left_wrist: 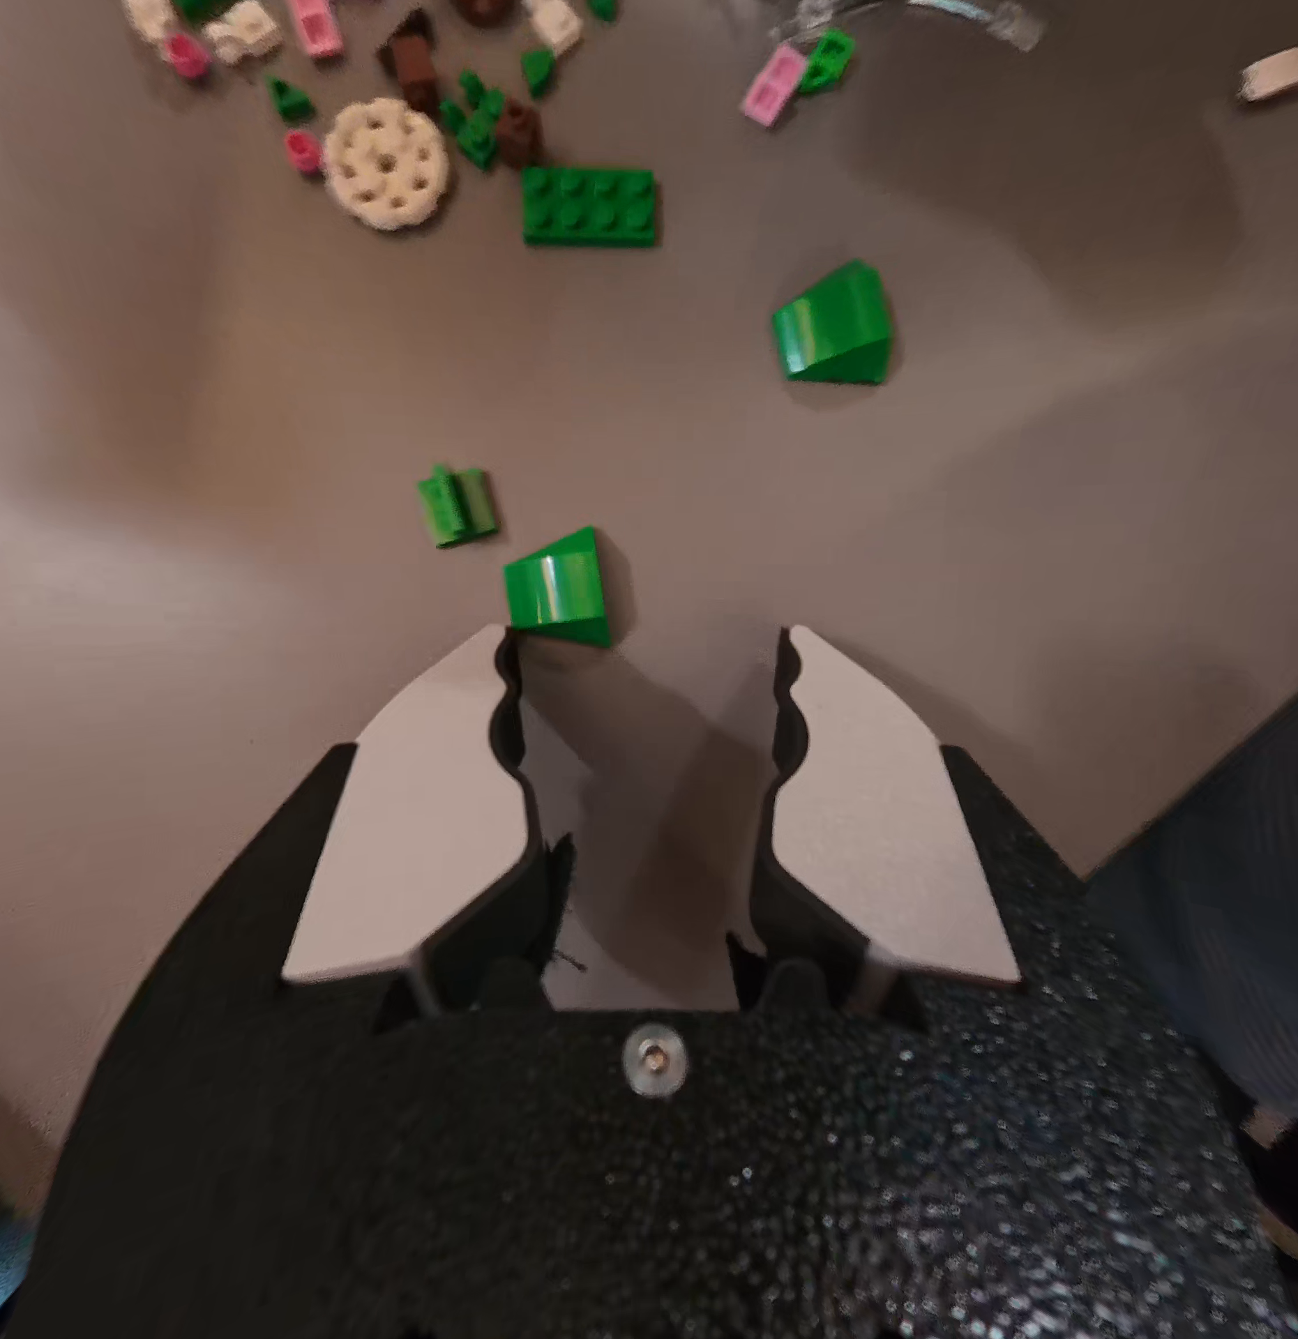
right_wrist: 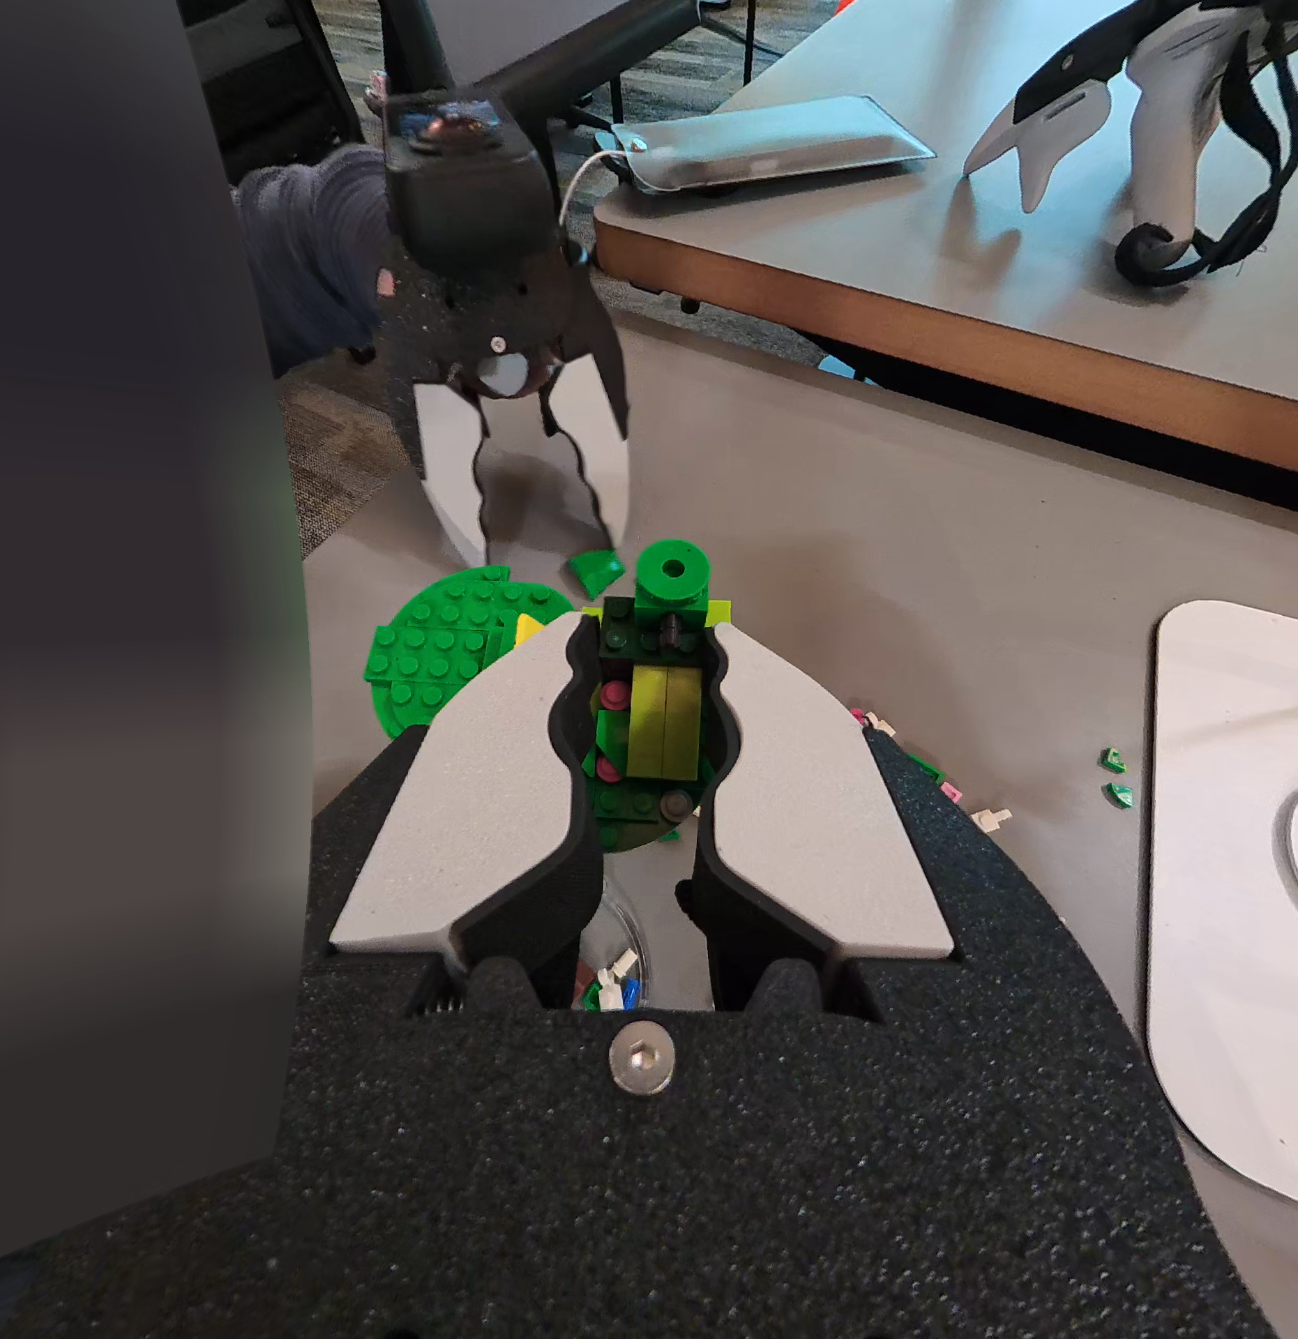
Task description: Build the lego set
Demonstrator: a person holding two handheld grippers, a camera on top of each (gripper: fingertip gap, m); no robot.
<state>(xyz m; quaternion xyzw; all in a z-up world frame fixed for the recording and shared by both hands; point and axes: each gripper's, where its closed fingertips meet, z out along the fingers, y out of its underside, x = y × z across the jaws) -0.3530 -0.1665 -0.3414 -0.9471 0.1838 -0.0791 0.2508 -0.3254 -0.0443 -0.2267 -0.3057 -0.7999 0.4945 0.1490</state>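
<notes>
My left gripper (left_wrist: 642, 637) jaws released above green slope brick (left_wrist: 559, 588); centre it first. Right gripper (right_wrist: 649, 630) clamps lego build (right_wrist: 649, 717) steady.

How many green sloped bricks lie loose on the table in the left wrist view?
2. One sloped brick lies just ahead of the left gripper; the other sloped brick lies farther off, to the right. More may hide in the far pile.

The green sloped brick (left_wrist: 559, 587) is glossy plastic with bright highlights. The table (left_wrist: 921, 543) is smooth and matt grey. The left gripper (left_wrist: 646, 637) has matt pale finger faces, a black grainy body and a shiny metal screw (left_wrist: 654, 1061). The neighbouring table's edge (right_wrist: 921, 326) looks like wood.
</notes>
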